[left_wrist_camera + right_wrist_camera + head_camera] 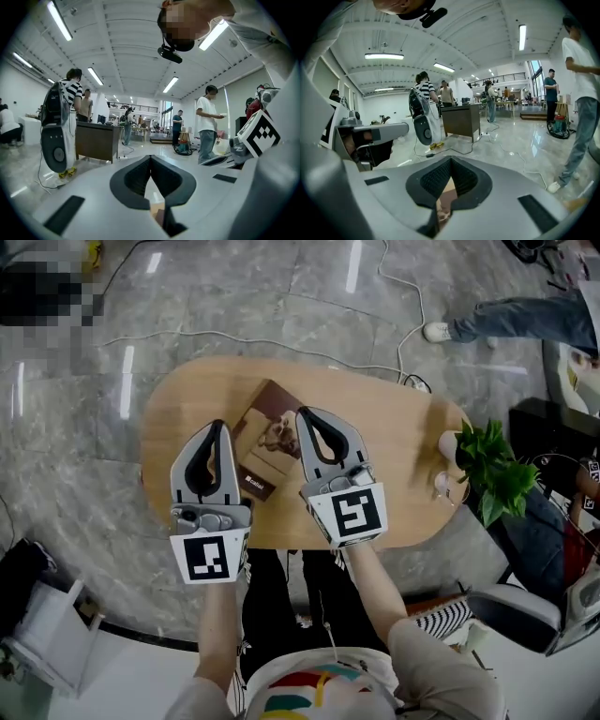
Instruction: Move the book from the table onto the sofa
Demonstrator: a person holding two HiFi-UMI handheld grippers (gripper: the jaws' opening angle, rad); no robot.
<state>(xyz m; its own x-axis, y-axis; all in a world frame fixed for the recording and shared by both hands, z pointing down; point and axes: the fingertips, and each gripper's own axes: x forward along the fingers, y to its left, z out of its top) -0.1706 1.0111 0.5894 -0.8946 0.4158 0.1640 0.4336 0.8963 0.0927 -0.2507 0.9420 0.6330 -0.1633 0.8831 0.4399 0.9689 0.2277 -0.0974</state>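
As it lies on table (403,451), book (264,448), partly under right hand-held gripper (303,412)

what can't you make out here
Sofa: in no view.
Book: in the head view its right edge lies under the right tool, and the title is too small.
Right gripper view: only a sliver of book shows past the shut jaws.
Whether the right tool touches the book: cannot tell.

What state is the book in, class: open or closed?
Closed: the book lies flat on the table, its brown cover facing up, no pages showing.
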